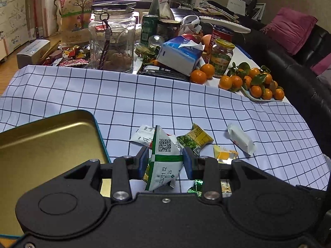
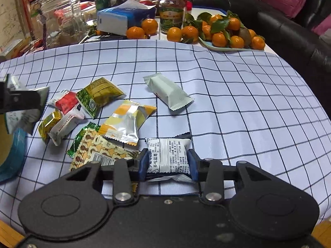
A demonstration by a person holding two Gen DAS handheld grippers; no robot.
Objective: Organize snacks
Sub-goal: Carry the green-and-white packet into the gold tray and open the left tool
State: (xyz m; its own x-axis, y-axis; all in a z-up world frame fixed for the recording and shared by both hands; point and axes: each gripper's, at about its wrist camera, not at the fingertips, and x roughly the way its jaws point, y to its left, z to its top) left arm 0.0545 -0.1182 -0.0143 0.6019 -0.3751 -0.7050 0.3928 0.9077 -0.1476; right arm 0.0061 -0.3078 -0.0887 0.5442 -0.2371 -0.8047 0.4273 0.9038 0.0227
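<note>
Left wrist view: my left gripper point(image 1: 165, 161) pinches a light, crinkly white-and-green foil sachet point(image 1: 164, 157) mid-body, lifted beside the gold-lined teal tin point(image 1: 49, 138); my right gripper point(image 2: 168, 163) clamps a soft white-and-black printed packet point(image 2: 168, 156) on the checked tablecloth point(image 2: 227, 95).

Checked cloth point(image 2: 227, 95) showing pale blue with dark navy grid lines. Tin point(image 1: 47, 136) at lower left of left wrist view gleaming gold inside, teal along rim. Packet point(image 1: 165, 157) between blue pads point(image 1: 187, 161) showing white with green bands and a black QR square. In right wrist view, packet point(image 2: 168, 157) at lower centre showing white with dense black print. Mid-frame wrappers: one point(image 2: 128, 122) silver with orange and yellow patches, one point(image 2: 99, 96) olive-yellow and green, one point(image 2: 168, 94) pale grey-green. Mandarins point(image 2: 219, 39) at upper right glowing orange with dark green leaves. Gripper bodies point(image 2: 168, 217) looking matte black.
</note>
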